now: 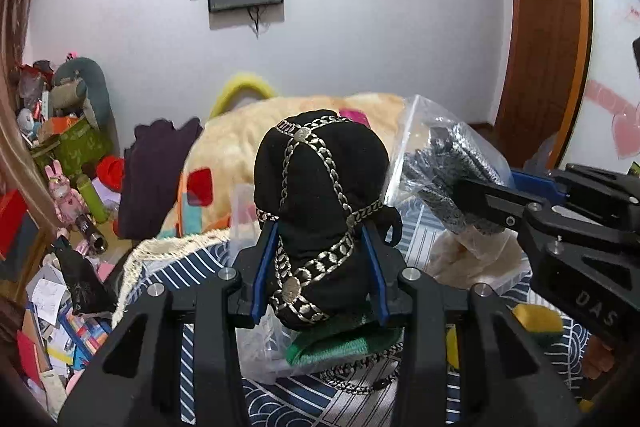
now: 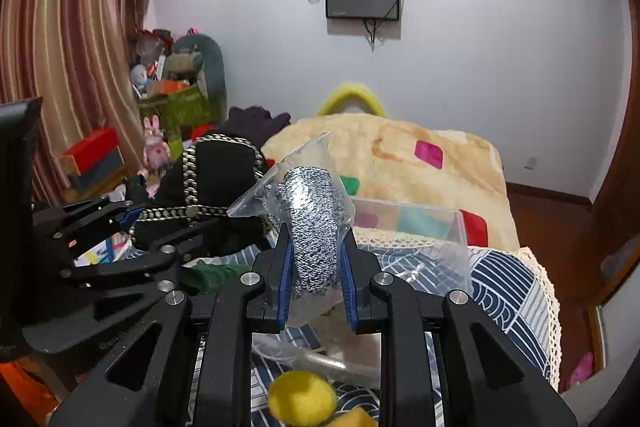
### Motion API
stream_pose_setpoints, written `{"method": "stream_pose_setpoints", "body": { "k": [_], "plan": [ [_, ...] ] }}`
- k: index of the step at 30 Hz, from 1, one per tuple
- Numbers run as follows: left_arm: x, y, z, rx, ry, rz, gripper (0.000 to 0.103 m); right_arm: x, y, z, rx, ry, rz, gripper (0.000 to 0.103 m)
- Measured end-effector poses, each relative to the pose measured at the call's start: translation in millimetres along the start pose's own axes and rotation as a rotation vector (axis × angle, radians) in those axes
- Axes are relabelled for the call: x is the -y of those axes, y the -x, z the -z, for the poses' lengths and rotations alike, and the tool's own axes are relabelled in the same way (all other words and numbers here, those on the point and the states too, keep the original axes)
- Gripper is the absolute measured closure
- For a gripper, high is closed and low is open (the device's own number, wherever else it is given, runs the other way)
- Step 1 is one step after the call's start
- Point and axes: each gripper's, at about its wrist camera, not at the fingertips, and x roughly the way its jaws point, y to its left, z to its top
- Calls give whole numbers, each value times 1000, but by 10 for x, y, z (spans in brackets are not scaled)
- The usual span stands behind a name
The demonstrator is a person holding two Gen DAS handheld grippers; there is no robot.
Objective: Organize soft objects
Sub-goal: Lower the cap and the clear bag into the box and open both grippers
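My left gripper point(image 1: 320, 263) is shut on a black cloth with silver chain trim point(image 1: 320, 195), held up above the bed. It also shows at the left of the right wrist view point(image 2: 216, 183). My right gripper point(image 2: 316, 267) is shut on a clear plastic bag holding a grey knitted item point(image 2: 312, 211). The same bag point(image 1: 448, 163) shows at the right of the left wrist view, beside the black cloth. A green knitted piece point(image 1: 344, 343) lies in a plastic bag under the left gripper. A yellow ball point(image 2: 302, 399) lies below the right gripper.
A blue patterned cloth with lace edge point(image 2: 508, 283) covers the surface below. A cream blanket with coloured patches point(image 2: 420, 163) is piled behind. A clear plastic box point(image 2: 416, 223) stands ahead. Toys and boxes point(image 1: 68, 147) crowd the left. A yellow sponge point(image 1: 536, 319) lies right.
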Motion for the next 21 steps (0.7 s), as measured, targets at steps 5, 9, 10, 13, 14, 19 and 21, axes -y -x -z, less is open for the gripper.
{"method": "stream_pose_setpoints", "body": {
  "k": [5, 9, 10, 13, 14, 19, 21],
  "plan": [
    [-35, -257, 22, -92, 12, 22, 62, -23, -132, 9, -52, 25, 20, 84],
    [-50, -348, 41, -125, 27, 35, 60, -12, -250, 27, -96, 25, 19, 84],
    [-52, -358, 43, -131, 31, 39, 59, -7, -275, 25, -104, 24, 19, 84],
    [-67, -378, 38, -141, 26, 47, 55, 6, -359, 45, -139, 21, 15, 84],
    [-65, -373, 35, -141, 21, 46, 53, 11, -376, 48, -147, 19, 14, 84],
    [-45, -341, 26, -131, 14, 43, 52, 17, -441, 78, -200, 8, -12, 82],
    [-41, -320, 20, -128, 11, 45, 48, -7, -440, 79, -204, 12, -3, 82]
  ]
}}
